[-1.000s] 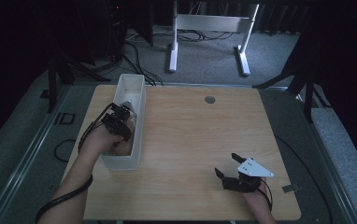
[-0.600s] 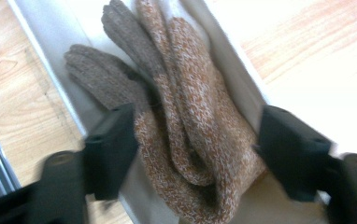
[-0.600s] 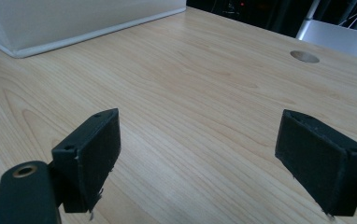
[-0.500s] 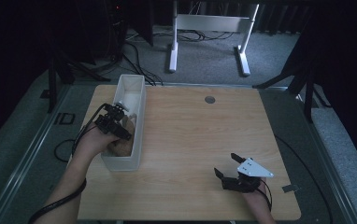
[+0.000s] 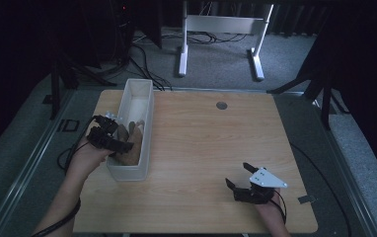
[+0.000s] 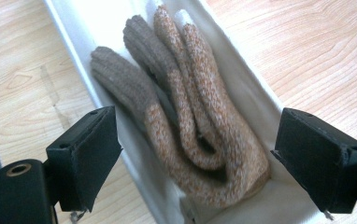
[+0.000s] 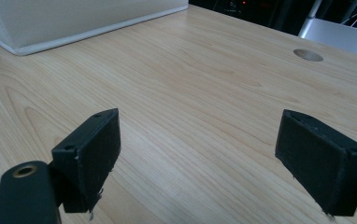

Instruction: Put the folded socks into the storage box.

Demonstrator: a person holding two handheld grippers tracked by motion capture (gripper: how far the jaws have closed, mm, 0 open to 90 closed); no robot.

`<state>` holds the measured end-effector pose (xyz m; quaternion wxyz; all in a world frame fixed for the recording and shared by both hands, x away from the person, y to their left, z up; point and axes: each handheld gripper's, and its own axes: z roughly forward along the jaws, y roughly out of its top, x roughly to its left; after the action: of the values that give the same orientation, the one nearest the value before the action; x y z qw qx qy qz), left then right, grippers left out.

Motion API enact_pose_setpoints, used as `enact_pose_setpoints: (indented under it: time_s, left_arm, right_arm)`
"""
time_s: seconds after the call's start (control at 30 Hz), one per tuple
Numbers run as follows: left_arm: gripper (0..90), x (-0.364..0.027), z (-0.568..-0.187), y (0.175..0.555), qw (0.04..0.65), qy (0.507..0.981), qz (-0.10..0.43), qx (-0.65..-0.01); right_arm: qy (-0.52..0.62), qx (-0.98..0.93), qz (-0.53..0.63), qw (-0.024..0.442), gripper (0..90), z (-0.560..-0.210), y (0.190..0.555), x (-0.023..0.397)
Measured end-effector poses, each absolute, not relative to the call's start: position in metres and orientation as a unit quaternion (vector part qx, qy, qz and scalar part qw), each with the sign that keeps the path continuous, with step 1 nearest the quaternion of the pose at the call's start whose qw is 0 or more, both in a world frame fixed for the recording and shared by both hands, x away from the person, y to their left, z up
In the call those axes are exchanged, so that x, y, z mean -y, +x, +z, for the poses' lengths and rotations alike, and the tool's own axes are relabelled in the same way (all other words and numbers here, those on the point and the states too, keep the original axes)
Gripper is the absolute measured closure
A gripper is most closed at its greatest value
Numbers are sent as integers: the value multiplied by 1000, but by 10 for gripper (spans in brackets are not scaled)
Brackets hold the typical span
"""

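We see the L gripper (image 6: 193, 154) w/ jaws just opened wide above knit socks (image 6: 186, 116) in the white bin (image 5: 136, 129); high view blurs socks. R gripper (image 7: 209, 168) wide open, empty, over bench (image 7: 204, 88).

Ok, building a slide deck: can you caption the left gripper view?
Open left gripper above folded brown-and-orange knitted socks lying in a narrow white bin on a wooden table.

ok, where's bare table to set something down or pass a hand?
Free: the wide wood stretch between the white bin and the right gripper, back to the round hole. Crowded: the bin's near end, holding knitted socks, with the open left gripper over its rim.
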<state>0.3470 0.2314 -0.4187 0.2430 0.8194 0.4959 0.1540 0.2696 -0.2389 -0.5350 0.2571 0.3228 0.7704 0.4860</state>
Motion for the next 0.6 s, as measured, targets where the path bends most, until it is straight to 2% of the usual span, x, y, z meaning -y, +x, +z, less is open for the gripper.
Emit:
enact_pose_setpoints:
  time_s: [0.6]
  left_arm:
    - [141,-261,-422,307,308,798,164,-491]
  right_arm:
    - [325,-769,485,261,139,-535,269,241]
